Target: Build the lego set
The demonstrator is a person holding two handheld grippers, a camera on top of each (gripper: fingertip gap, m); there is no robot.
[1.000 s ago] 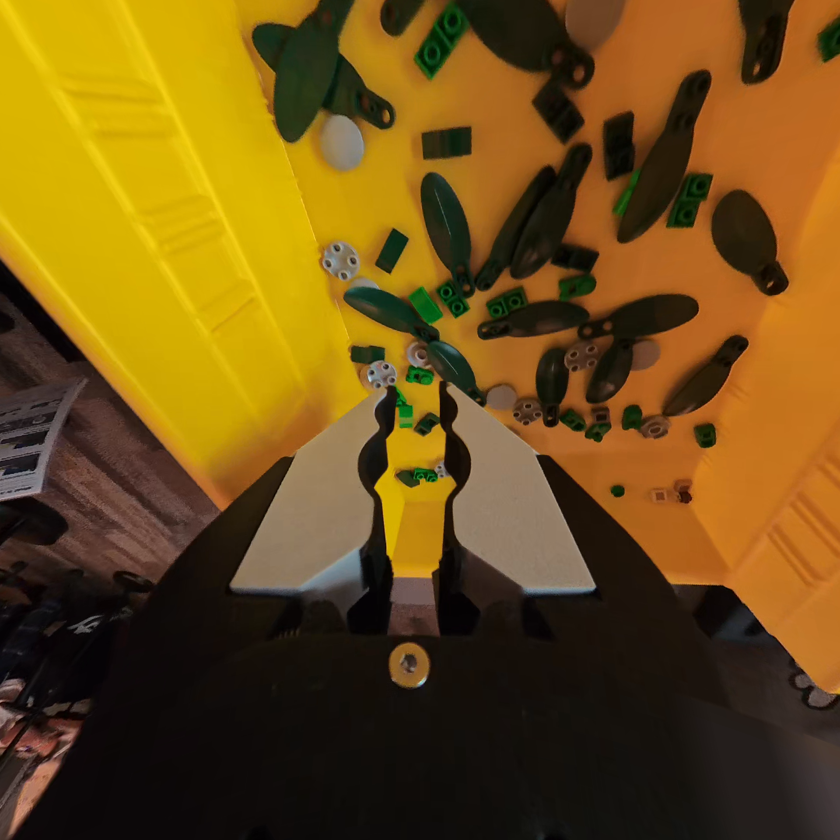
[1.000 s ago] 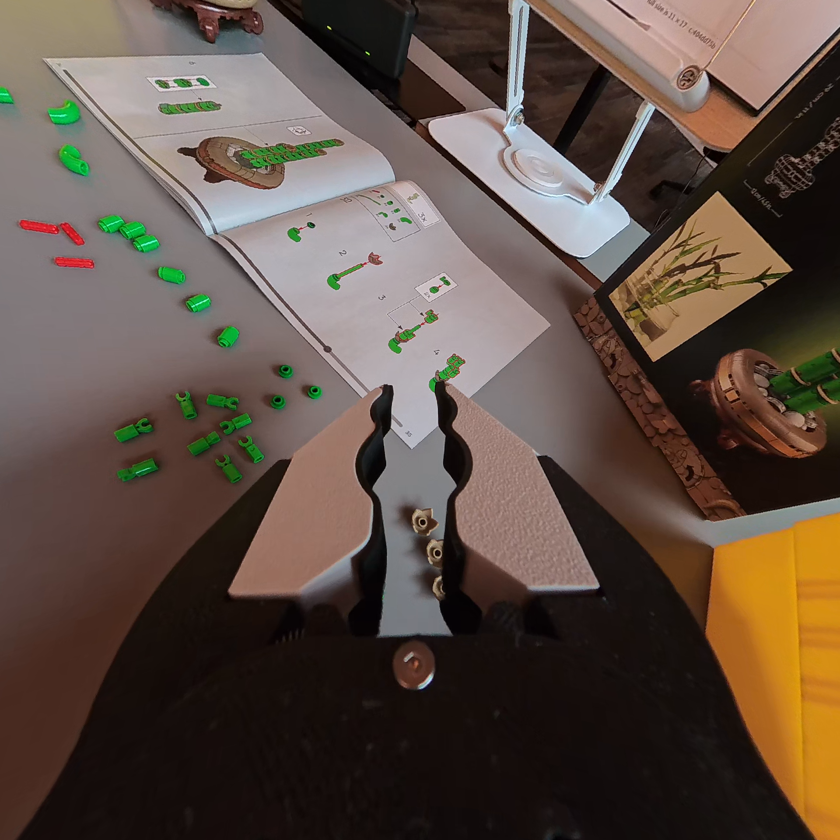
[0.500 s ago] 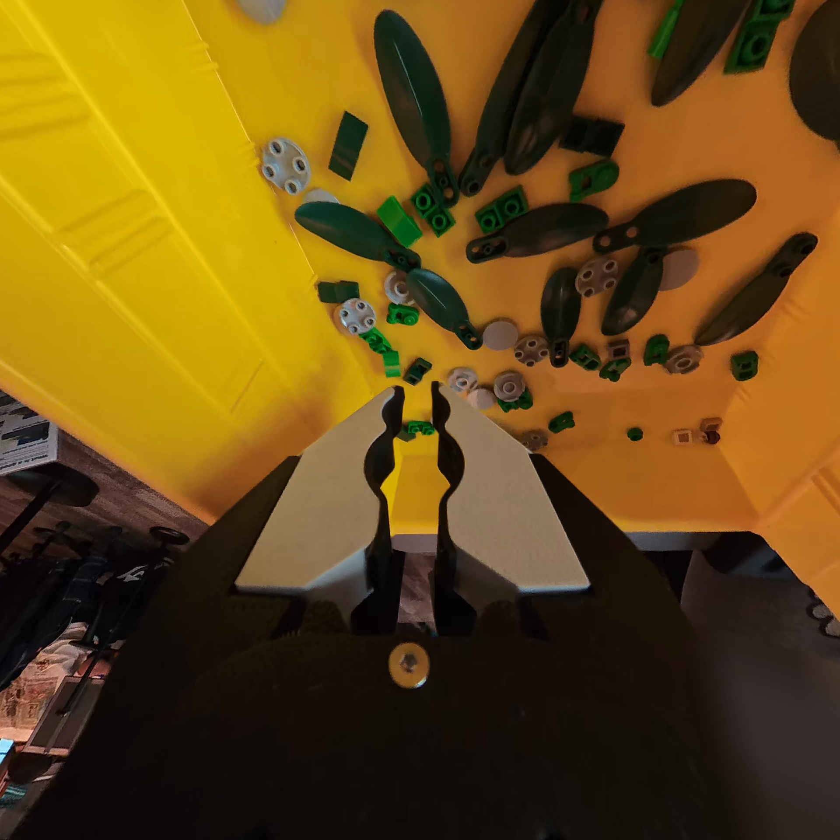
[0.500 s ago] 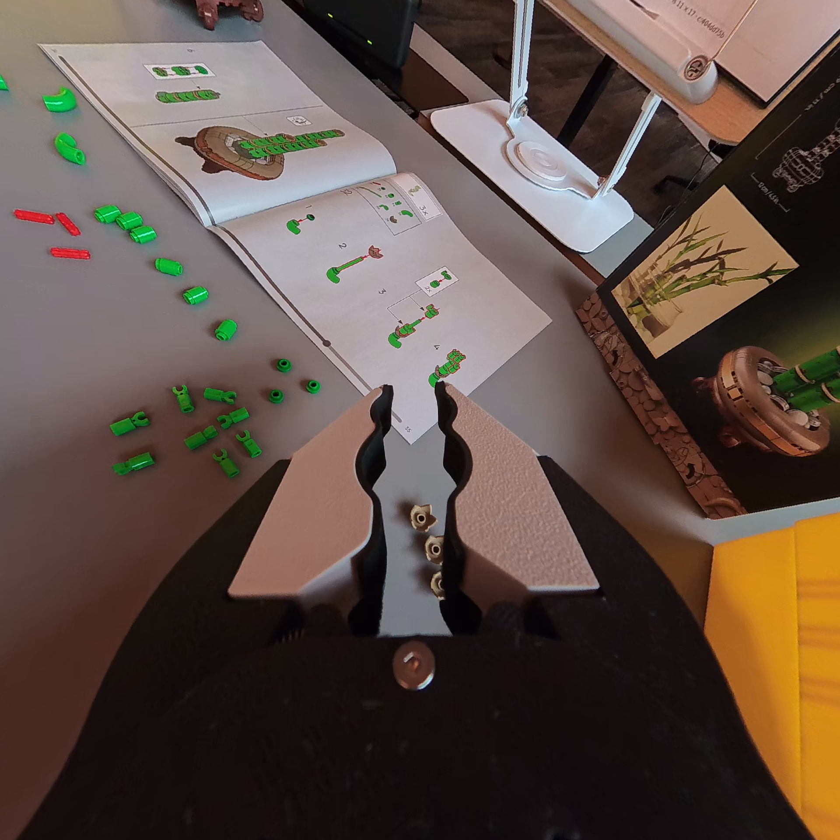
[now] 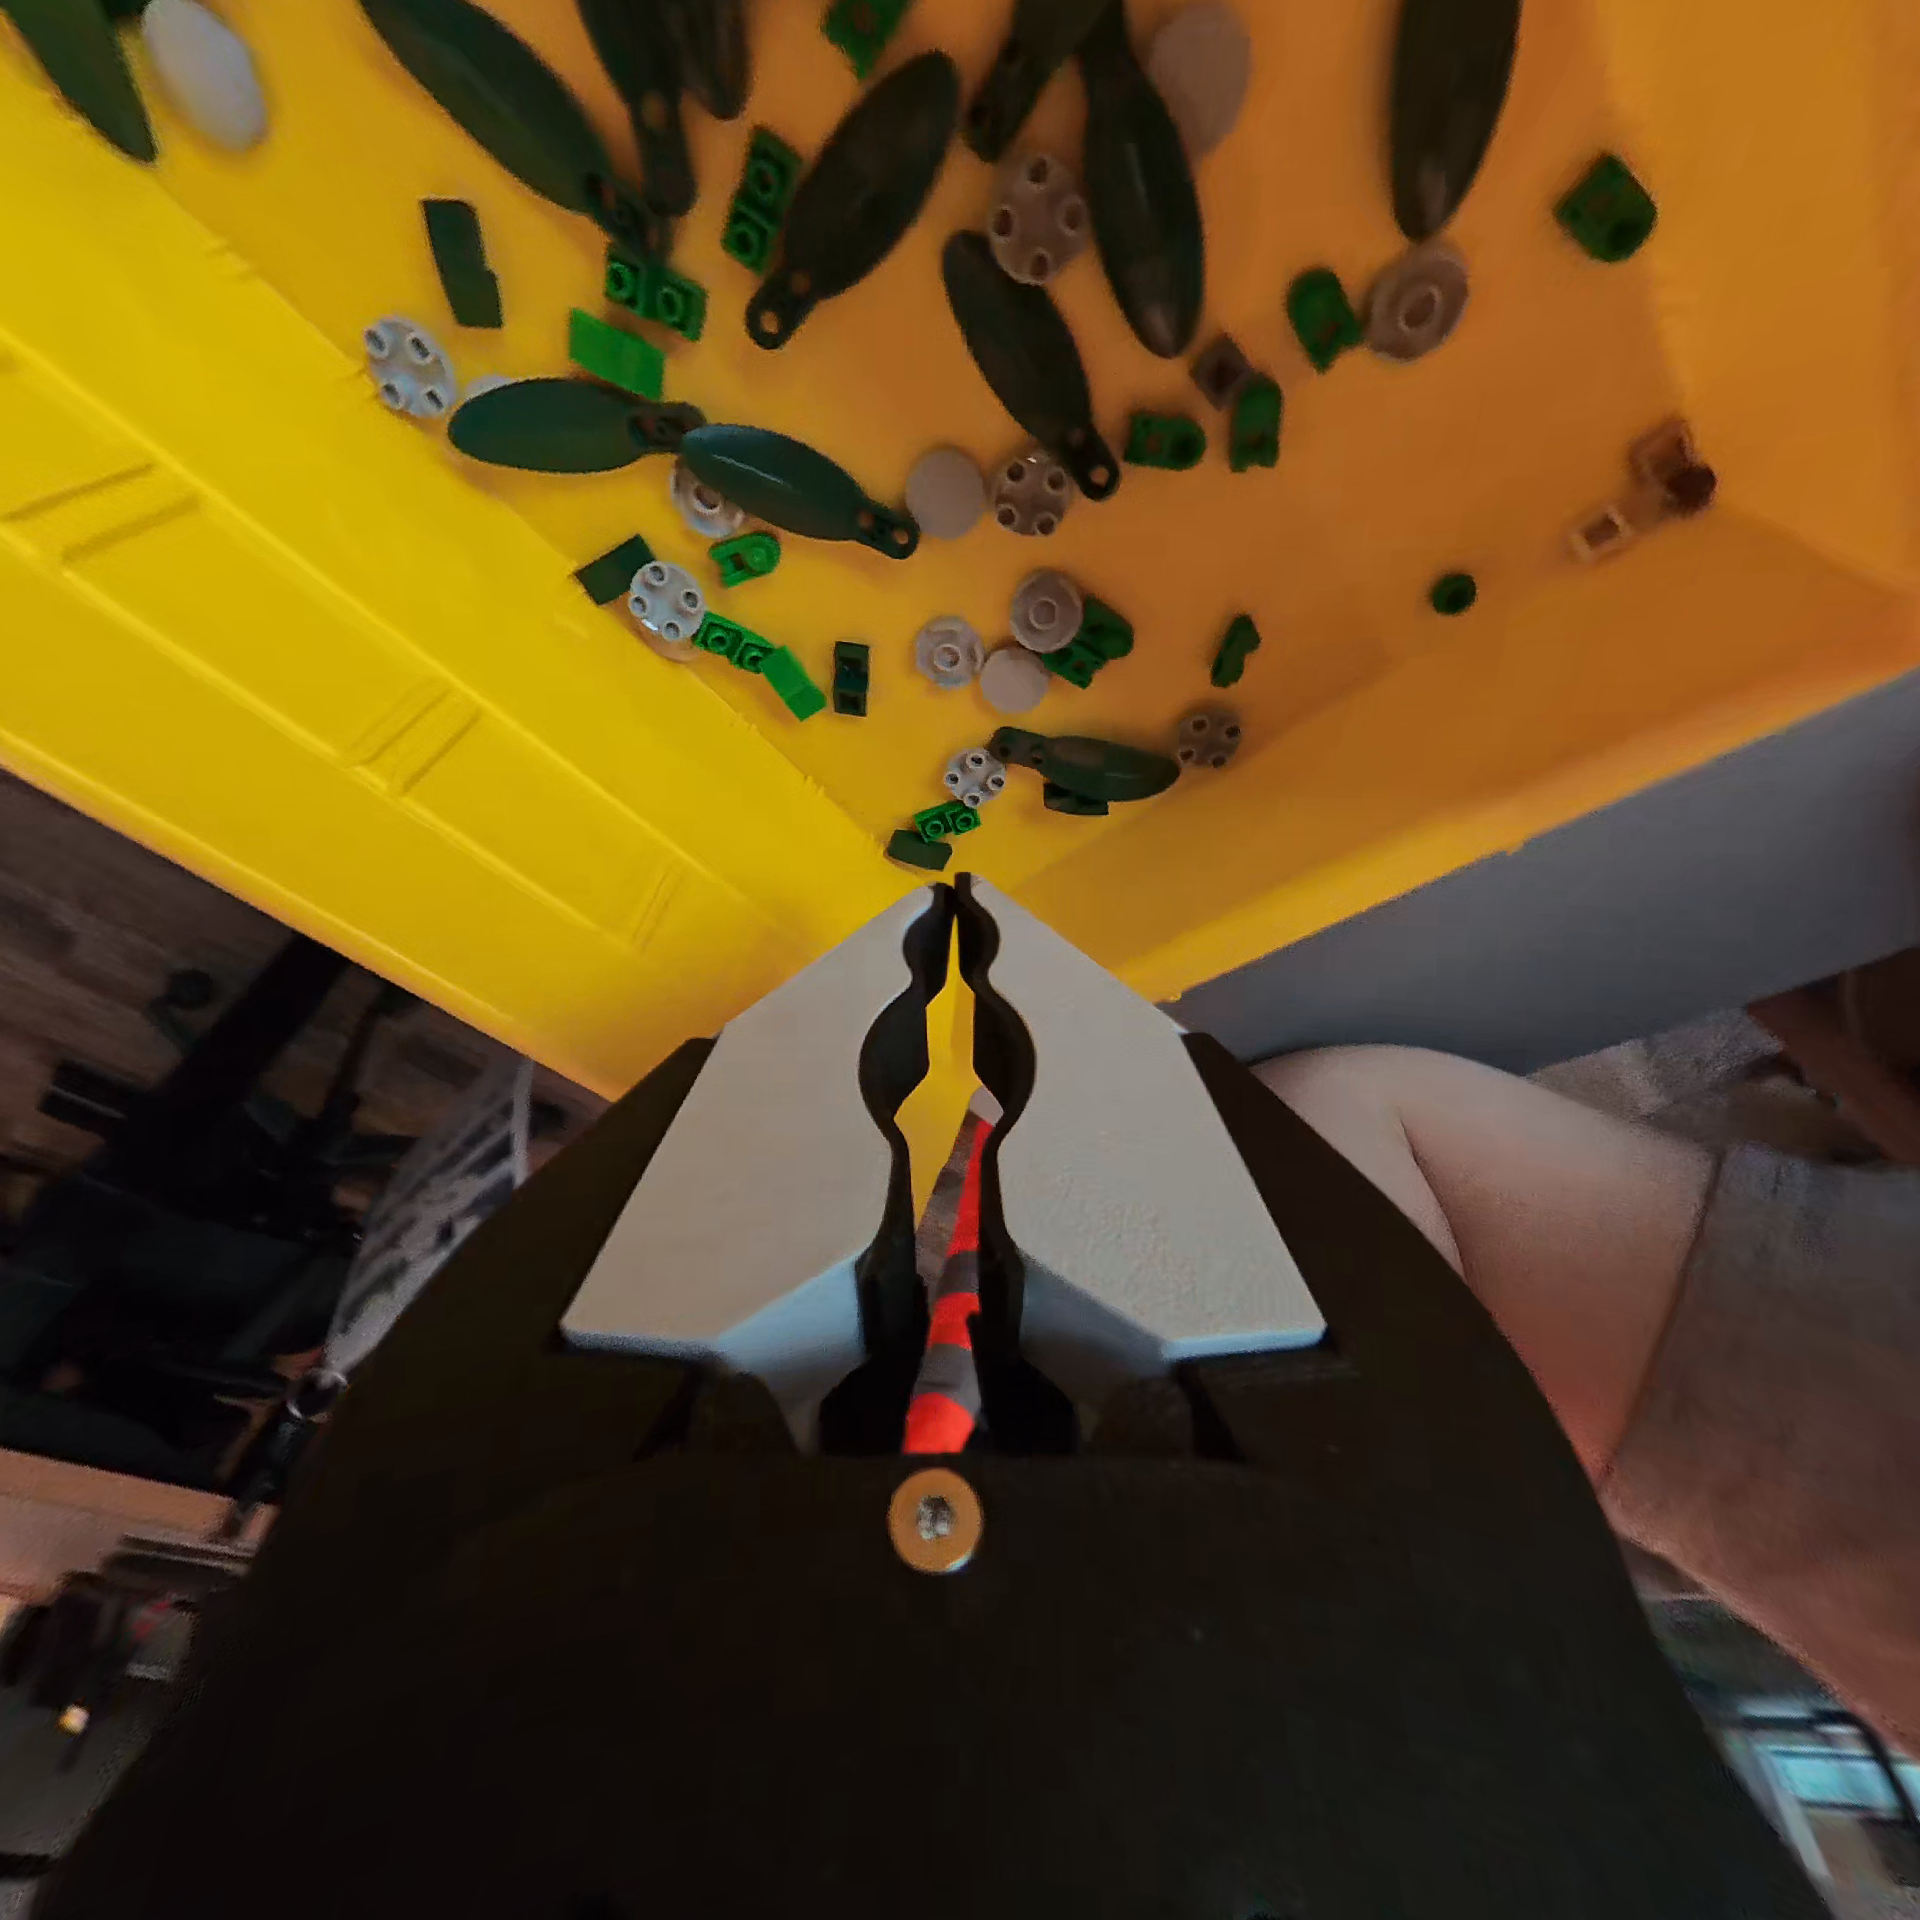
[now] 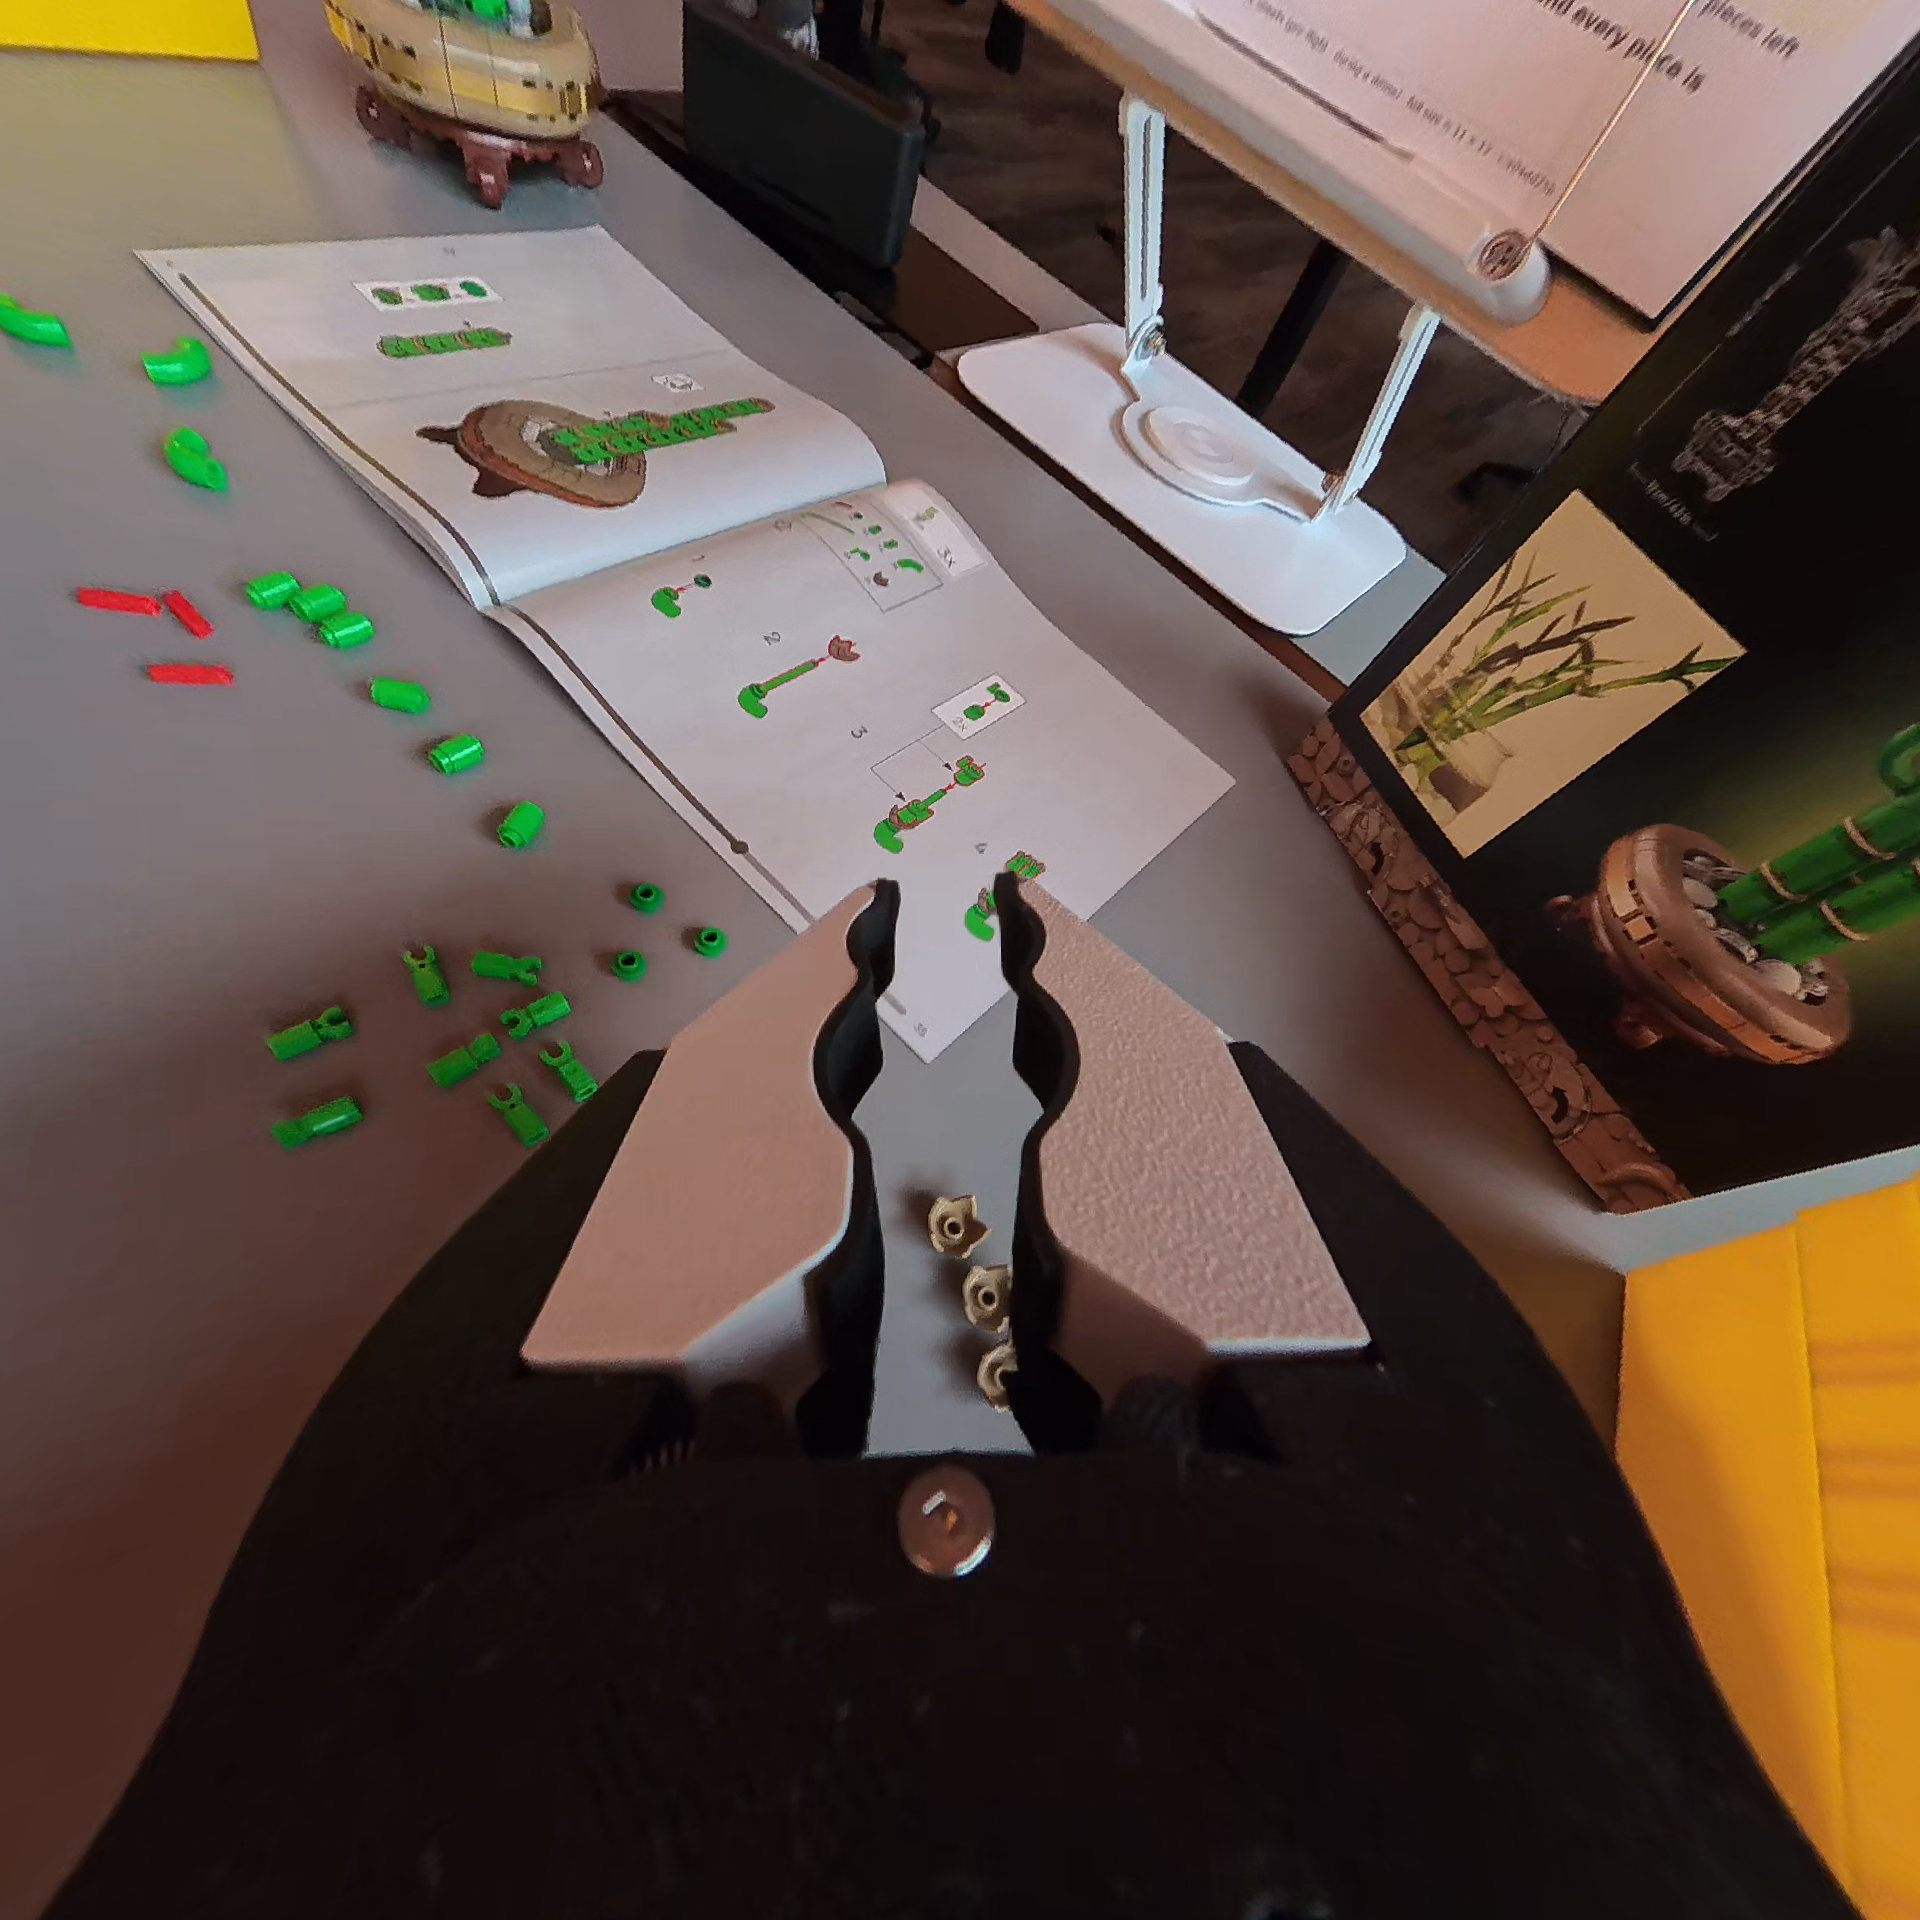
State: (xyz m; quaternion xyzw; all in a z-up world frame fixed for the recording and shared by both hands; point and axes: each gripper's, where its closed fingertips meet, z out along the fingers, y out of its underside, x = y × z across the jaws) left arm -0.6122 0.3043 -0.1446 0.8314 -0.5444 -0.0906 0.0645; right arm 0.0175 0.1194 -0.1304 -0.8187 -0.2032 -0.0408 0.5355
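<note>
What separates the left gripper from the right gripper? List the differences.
The left gripper is shut, tips meeting; the right gripper is open. The left gripper points at a yellow bin; the right gripper looks across a grey table, three tan pieces showing between its fingers. Both have black bodies and pale fingers.
</note>
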